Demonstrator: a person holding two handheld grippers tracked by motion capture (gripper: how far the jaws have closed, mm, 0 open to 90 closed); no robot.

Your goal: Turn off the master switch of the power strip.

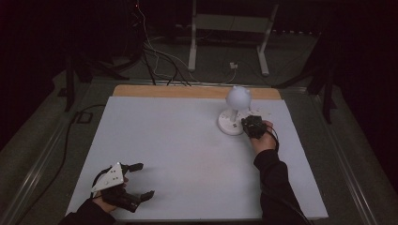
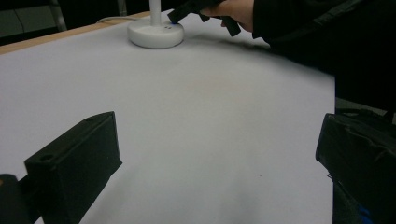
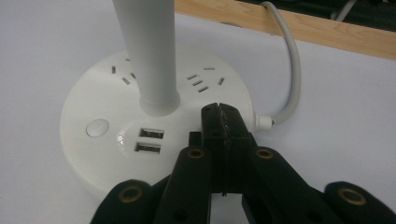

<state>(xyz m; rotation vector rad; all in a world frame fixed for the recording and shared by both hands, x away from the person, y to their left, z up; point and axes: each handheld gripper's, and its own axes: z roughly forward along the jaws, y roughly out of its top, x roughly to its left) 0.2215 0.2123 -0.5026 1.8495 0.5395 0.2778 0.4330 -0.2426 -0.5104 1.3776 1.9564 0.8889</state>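
Observation:
A white desk lamp with a round head [image 1: 238, 96] stands on a round white base [image 1: 230, 124] at the table's far right. The base [image 3: 107, 149] carries sockets, two USB ports [image 3: 150, 140] and a round button [image 3: 97, 127] left of them. My right gripper [image 3: 219, 112] is shut with nothing between its jaws, its tip resting over the base just right of the lamp's stem [image 3: 149, 51]. In the high view that gripper [image 1: 248, 124] sits at the base's right edge. My left gripper [image 1: 141, 180] is open near the front left corner, empty.
The lamp's white cable [image 3: 292, 70] leaves the base toward the wooden back edge [image 1: 187, 91] of the table. A white sheet [image 1: 178, 154] covers the tabletop. Behind the table are cables [image 1: 159, 61] on the floor and a white stand [image 1: 230, 23].

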